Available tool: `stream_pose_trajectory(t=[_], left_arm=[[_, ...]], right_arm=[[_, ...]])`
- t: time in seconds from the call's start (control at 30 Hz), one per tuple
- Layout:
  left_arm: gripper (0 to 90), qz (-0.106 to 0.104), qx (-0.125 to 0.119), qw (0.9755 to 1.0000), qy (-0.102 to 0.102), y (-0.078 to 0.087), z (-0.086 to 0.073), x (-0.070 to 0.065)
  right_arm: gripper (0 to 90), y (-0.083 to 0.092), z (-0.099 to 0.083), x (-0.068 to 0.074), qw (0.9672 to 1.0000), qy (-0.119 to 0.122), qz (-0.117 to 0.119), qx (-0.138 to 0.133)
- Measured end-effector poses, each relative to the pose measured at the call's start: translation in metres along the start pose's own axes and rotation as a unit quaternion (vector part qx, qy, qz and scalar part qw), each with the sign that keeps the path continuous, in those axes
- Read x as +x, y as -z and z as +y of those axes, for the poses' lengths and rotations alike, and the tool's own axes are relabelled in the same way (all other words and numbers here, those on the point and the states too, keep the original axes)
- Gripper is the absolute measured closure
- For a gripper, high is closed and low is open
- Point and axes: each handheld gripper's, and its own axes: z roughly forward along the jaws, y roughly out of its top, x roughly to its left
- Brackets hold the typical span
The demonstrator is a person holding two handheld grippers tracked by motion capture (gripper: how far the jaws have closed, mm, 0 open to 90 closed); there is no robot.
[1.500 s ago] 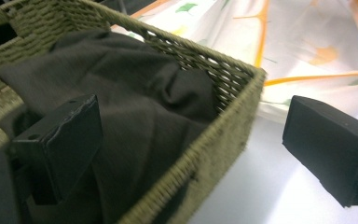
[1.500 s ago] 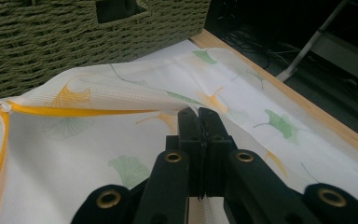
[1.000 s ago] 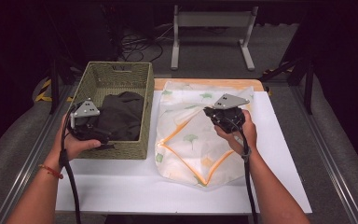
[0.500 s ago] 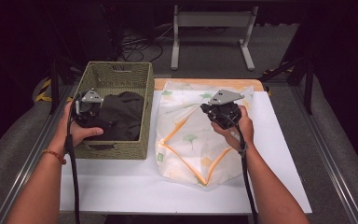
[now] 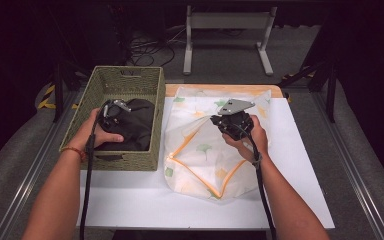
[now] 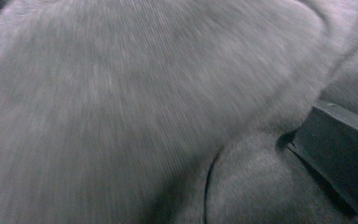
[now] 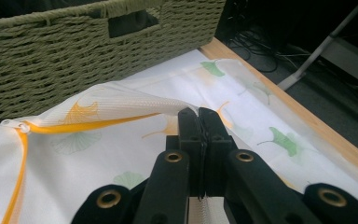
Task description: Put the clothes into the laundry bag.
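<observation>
A dark grey garment [image 5: 139, 127] lies in the woven green basket [image 5: 125, 79] at the table's left. My left gripper [image 5: 114, 111] is down in the basket, pressed into that garment [image 6: 144, 93]. One black jaw stands far to the right of the left gripper view and fabric bulges beside it, so the gripper is open. A white mesh bag [image 5: 200, 152] with leaf prints and an orange zip lies right of the basket. My right gripper [image 7: 198, 114] is shut on the bag's raised edge [image 7: 135, 105] by the zip and shows above the bag's middle [image 5: 226, 124].
A white board [image 5: 300, 165] covers the wooden table top. The basket's side wall [image 7: 74, 51] rises close ahead of the right gripper. A metal stand [image 5: 227, 20] and cables sit on the floor beyond the table's far edge.
My left gripper has moved forward and down from the basket's near left corner into the dark garment. The right gripper has shifted slightly away from me, still holding the bag's edge.
</observation>
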Motion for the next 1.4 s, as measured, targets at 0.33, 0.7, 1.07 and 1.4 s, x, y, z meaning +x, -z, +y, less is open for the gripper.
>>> stream_pose_trajectory(t=[0.33, 0.7, 1.07, 1.4], left_arm=[[0.0, -0.039, 0.048, 0.9981, -0.004, -0.027, 0.005, 0.001], [10.5, 0.012, 0.116, 0.9928, -0.028, -0.037, 0.014, -0.009], [51.8, 0.025, 0.098, 0.9945, -0.028, -0.028, 0.012, -0.005], [65.8, 0.079, 0.070, 0.9942, -0.024, -0.020, 0.015, -0.002]], right_arm=[[89.0, -0.005, -0.005, 0.001, 0.9999, -0.003, 0.009, 0.005], [89.0, -0.007, -0.005, 0.004, 0.9998, 0.002, 0.013, 0.011], [89.0, -0.008, -0.006, 0.005, 0.9998, 0.000, 0.015, 0.012], [89.1, -0.008, -0.006, 0.003, 0.9999, -0.002, 0.013, 0.011]])
